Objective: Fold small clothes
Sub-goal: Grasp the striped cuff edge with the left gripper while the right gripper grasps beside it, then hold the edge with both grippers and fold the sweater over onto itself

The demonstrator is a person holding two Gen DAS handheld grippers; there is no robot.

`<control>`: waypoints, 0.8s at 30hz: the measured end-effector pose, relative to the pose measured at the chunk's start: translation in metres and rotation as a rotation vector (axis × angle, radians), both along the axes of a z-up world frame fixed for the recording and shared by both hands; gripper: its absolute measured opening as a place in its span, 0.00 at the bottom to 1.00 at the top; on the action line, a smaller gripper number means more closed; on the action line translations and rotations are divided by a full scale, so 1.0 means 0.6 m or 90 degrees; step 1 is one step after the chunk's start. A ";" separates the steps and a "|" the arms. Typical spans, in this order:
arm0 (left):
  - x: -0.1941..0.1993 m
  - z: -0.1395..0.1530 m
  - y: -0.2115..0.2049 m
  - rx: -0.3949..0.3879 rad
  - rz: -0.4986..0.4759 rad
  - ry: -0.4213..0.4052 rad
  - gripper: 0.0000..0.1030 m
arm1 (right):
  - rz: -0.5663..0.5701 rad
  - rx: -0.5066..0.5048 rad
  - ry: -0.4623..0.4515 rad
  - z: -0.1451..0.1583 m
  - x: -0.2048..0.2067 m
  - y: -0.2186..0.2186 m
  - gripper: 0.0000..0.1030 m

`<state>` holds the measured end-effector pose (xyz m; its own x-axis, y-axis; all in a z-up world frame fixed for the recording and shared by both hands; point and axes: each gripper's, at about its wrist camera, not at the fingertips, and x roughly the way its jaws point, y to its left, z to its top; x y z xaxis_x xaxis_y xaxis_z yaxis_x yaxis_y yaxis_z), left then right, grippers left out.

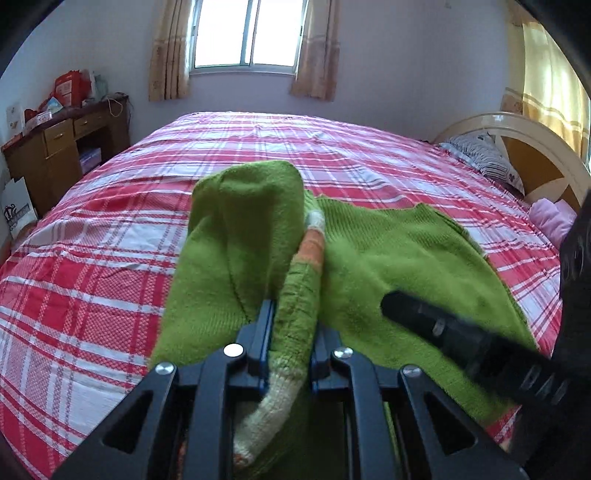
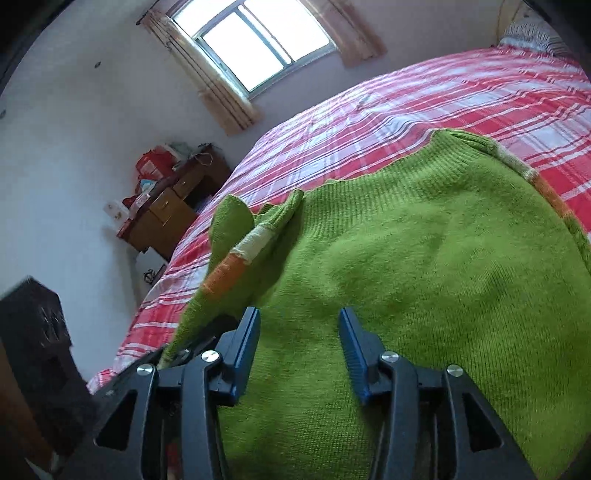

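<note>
right tool [image 1: 461, 332] motion-blurred, left tool's right fingertip hidden behind green sweater [image 1: 369, 258]

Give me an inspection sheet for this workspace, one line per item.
Surface: bed under a red and white plaid sheet.
Job's things: green knit sweater spread on the bed, its striped sleeve lifted.
Clutter: striped pillow and pink cloth by the headboard.
Grippers: left gripper shut on the sleeve; right gripper open above the sweater, nothing between its fingers.
Cables: a cord on the wooden desk.
Surroundings: curtained window, pale walls.
</note>
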<state>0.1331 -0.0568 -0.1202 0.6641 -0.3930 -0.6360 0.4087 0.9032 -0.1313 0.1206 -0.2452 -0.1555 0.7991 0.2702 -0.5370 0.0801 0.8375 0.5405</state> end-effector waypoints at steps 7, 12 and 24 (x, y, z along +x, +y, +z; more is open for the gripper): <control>0.003 -0.005 -0.005 -0.002 -0.001 0.000 0.16 | 0.117 0.023 0.008 0.043 0.108 0.011 0.66; 0.004 -0.006 -0.008 0.009 0.000 -0.003 0.16 | 0.179 -0.041 0.056 0.032 0.162 0.065 0.66; 0.004 -0.006 -0.018 0.011 -0.002 -0.001 0.16 | 0.185 -0.056 0.074 -0.008 0.182 0.072 0.29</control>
<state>0.1356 -0.0678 -0.1239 0.6634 -0.3839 -0.6423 0.4121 0.9039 -0.1146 0.2298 -0.2020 -0.1603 0.6271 0.4269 -0.6515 -0.1122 0.8772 0.4667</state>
